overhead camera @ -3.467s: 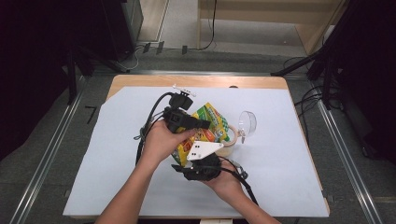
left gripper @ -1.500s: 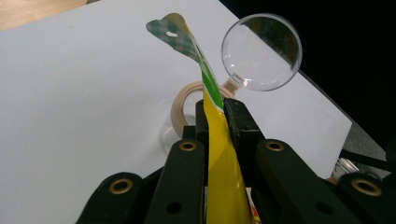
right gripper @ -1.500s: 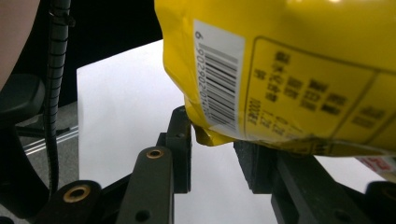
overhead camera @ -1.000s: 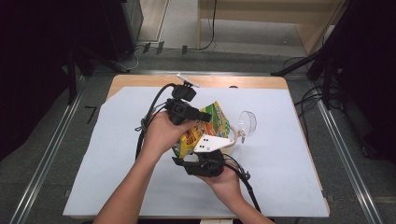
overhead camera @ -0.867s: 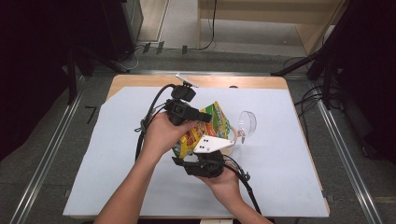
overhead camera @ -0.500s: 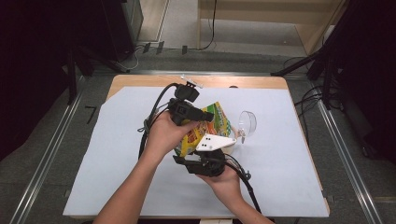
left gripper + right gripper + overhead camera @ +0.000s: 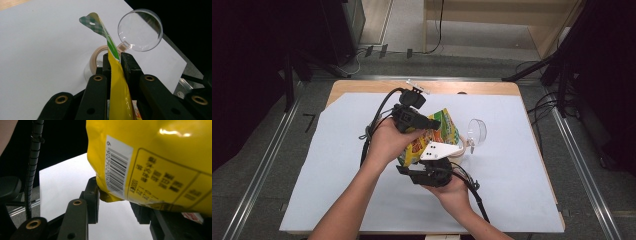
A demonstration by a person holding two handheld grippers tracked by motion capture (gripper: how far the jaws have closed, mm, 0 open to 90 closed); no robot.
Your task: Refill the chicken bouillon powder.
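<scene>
On the table [image 7: 362, 90], under a white sheet [image 7: 327, 175] that covers nearly all of its top, the work sits near the middle. The yellow bag [image 7: 432, 137] is the biggest thing in hand, held up off the sheet between the two grippers, its printed face towards the high camera. The left gripper [image 7: 429, 122] comes in over the bag's upper edge; in the left gripper view its jaws are pressed together on the bag's [image 7: 117, 90] thin flat seam, whose green checked tip stands up past them. The right gripper [image 7: 432, 167] is below, at the bag's bottom corner. In the right gripper view that corner [image 7: 110, 195], beside the barcode, lies between jaws set partly apart; whether they grip it I cannot tell, since the bag covers the far jaw. Just right of the bag a clear lens [image 7: 475, 131] lies on the sheet, and a tape roll [image 7: 96, 58] next to it.
</scene>
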